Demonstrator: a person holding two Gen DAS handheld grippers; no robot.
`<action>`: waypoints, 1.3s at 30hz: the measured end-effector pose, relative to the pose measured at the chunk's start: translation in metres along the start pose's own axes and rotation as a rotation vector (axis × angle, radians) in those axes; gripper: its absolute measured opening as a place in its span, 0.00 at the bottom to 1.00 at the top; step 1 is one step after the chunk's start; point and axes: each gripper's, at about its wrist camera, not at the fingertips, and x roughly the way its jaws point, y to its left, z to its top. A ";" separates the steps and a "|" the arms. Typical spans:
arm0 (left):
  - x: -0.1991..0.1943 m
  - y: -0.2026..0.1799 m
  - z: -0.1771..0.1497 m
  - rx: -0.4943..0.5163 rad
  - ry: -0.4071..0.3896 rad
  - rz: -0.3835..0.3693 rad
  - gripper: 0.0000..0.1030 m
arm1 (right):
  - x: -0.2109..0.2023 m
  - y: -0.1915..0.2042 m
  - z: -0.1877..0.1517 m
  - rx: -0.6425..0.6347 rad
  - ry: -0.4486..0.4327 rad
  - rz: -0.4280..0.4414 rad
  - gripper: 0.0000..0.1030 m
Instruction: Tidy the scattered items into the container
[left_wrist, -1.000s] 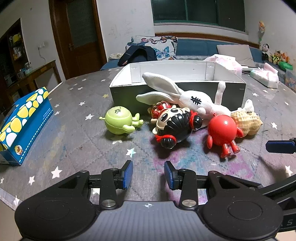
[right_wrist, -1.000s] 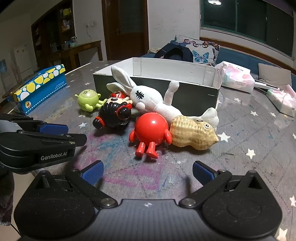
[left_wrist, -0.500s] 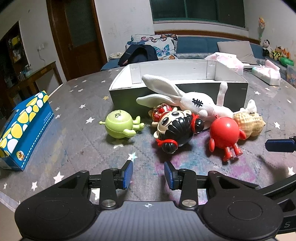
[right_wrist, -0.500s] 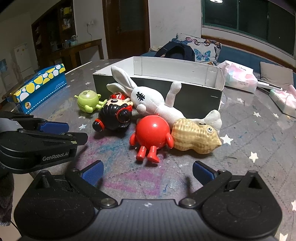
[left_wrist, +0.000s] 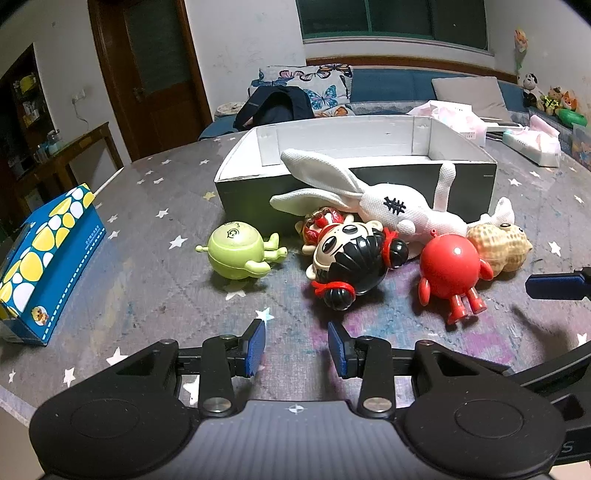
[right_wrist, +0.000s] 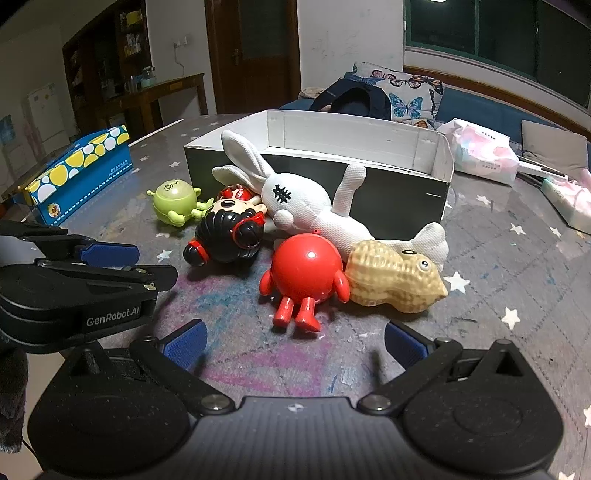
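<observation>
Jaws of both grippers stand released and empty: the right gripper spread wide just before the red round toy, the left gripper narrower, short of the black-haired doll head. All toys lie heaped against the near wall of the white box, none inside. Probably best to close on the red ball's widest part (its legs look slippery), then lift clear over that wall. Beneath the box, a grey star-printed desk; behind it, a sofa.
</observation>
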 end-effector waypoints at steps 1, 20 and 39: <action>0.000 0.000 0.000 -0.001 0.000 -0.001 0.38 | 0.000 0.000 0.000 0.000 -0.001 0.001 1.00; 0.004 0.003 0.005 -0.004 0.011 -0.010 0.39 | 0.006 0.002 0.009 -0.007 0.014 0.006 1.00; 0.014 0.010 0.015 -0.014 0.037 -0.017 0.38 | 0.012 0.001 0.018 -0.011 0.018 0.019 1.00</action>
